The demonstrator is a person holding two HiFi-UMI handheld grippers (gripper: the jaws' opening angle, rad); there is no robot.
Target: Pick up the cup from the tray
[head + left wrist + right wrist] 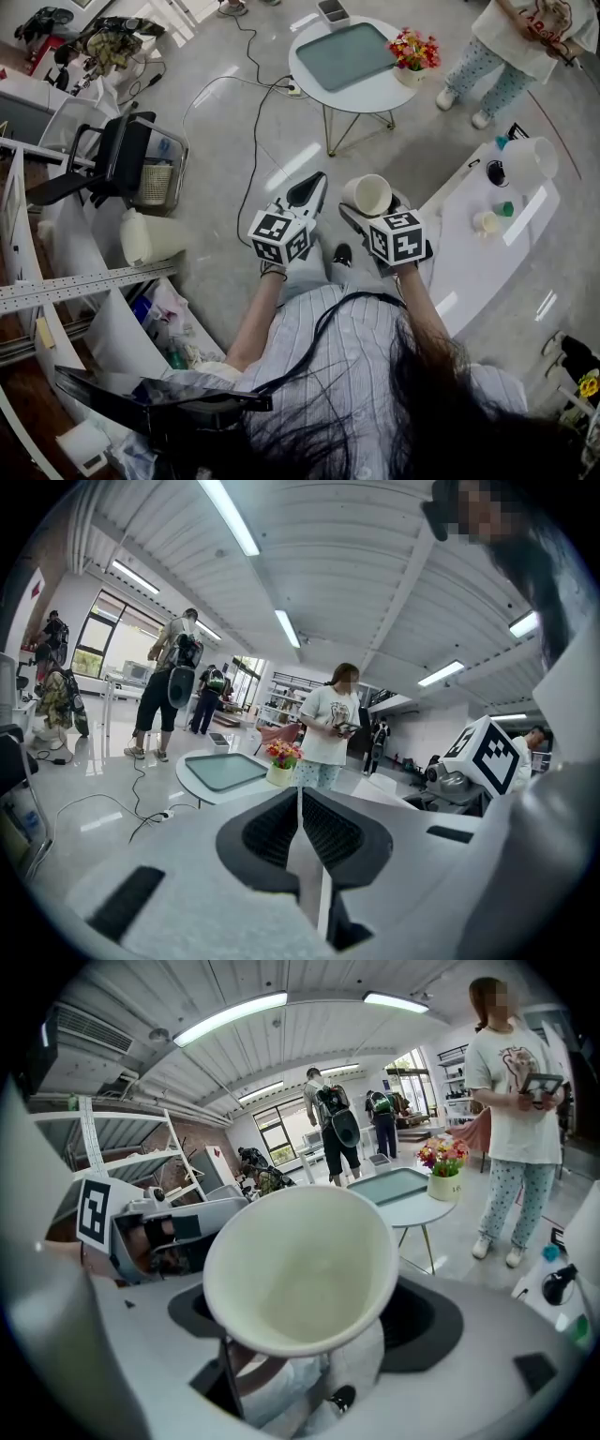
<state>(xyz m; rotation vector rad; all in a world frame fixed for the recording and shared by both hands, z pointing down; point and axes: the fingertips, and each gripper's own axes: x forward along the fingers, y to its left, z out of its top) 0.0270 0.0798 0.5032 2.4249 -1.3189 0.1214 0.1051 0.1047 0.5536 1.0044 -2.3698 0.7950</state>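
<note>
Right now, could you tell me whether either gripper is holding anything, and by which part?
The right gripper holds a white cup by its side wall below the rim, mouth toward the camera. The left gripper is shut and empty.

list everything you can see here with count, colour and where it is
cup: one, white, between the right gripper's jaws
round table: one, white, ahead across the floor
tray: one, teal, on the round table
flowers: one pot, red and yellow, on the round table beside the tray
counter: one, white, at right, with small items on it
container: one, white, on the counter
chair: one, black, at left
people: at least three, one in a white top by the round table
left gripper: white, shut, empty
right gripper: white, shut on the cup
</note>
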